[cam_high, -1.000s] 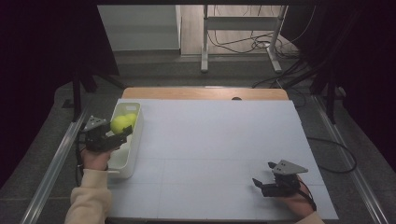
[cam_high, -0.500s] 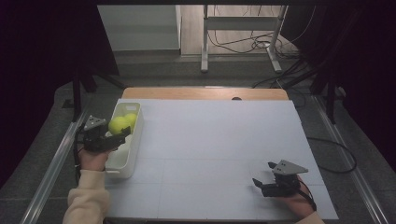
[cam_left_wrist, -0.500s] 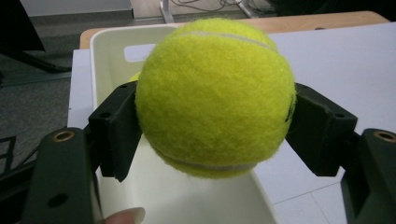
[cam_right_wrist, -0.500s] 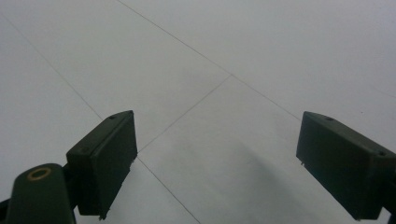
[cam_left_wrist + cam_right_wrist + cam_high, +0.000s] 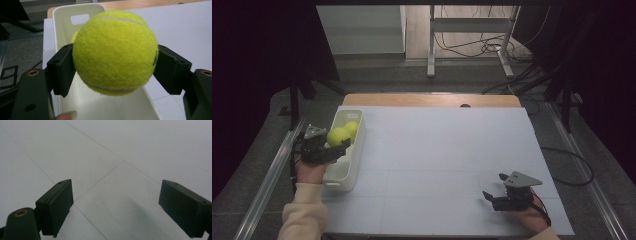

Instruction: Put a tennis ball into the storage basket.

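In the high view, the left hand-held gripper hung over the white bin at the left edge of the surface, clenched on a tennis ball. A second tennis ball lay in the bin just behind it, perhaps touching it, though the picture was too small to tell. The right hand-held gripper sat near the front right corner of the surface, well apart from the bin, with bare white room between them.

In the left gripper view, both black jaws pressed the tennis ball at its sides, above the bin's open trough.

In the right gripper view, the jaws stood wide and released, holding nothing, over the bare surface.
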`<action>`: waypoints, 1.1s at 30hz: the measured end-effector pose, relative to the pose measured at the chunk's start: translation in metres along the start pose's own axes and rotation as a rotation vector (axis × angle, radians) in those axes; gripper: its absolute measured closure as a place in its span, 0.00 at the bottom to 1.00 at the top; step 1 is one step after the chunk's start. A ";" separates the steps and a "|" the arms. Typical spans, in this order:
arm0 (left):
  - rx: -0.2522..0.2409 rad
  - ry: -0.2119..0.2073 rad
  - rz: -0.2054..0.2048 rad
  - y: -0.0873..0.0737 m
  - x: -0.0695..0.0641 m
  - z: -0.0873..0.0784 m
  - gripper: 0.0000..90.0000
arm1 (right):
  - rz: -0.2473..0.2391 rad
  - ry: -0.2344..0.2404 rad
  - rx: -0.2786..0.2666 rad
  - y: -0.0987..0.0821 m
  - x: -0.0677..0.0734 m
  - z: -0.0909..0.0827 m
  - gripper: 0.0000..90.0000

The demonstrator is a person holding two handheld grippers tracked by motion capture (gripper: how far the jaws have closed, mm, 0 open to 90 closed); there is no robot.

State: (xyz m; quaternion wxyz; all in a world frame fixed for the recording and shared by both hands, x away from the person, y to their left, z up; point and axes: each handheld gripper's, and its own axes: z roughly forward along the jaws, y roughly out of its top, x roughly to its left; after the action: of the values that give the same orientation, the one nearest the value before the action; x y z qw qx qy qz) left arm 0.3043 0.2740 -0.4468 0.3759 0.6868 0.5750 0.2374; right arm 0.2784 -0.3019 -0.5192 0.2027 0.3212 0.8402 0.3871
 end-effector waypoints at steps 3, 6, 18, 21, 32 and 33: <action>0.013 -0.003 -0.003 0.000 0.001 0.001 0.25 | -0.001 0.000 0.000 0.000 0.000 0.000 0.14; 0.017 0.005 0.004 0.002 0.000 -0.001 0.18 | 0.000 -0.001 0.001 0.000 0.000 0.000 0.14; -0.018 -0.050 0.040 0.002 -0.011 -0.004 0.15 | -0.001 -0.001 0.001 0.000 0.000 0.000 0.14; -0.033 -0.087 0.056 0.000 -0.016 -0.006 0.15 | -0.001 -0.001 0.002 0.000 0.000 0.000 0.14; -0.067 -0.168 0.078 -0.002 -0.028 -0.009 0.15 | 0.003 -0.001 -0.004 0.000 -0.001 -0.001 0.14; -0.071 -0.174 0.077 -0.002 -0.028 -0.009 0.15 | 0.004 0.000 -0.006 0.000 -0.001 -0.001 0.14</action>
State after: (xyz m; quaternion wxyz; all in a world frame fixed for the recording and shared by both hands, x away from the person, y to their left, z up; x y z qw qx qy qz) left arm 0.2894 0.2488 -0.4400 0.4394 0.7127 0.5043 0.2114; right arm 0.2785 -0.3027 -0.5184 0.2030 0.3224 0.8384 0.3898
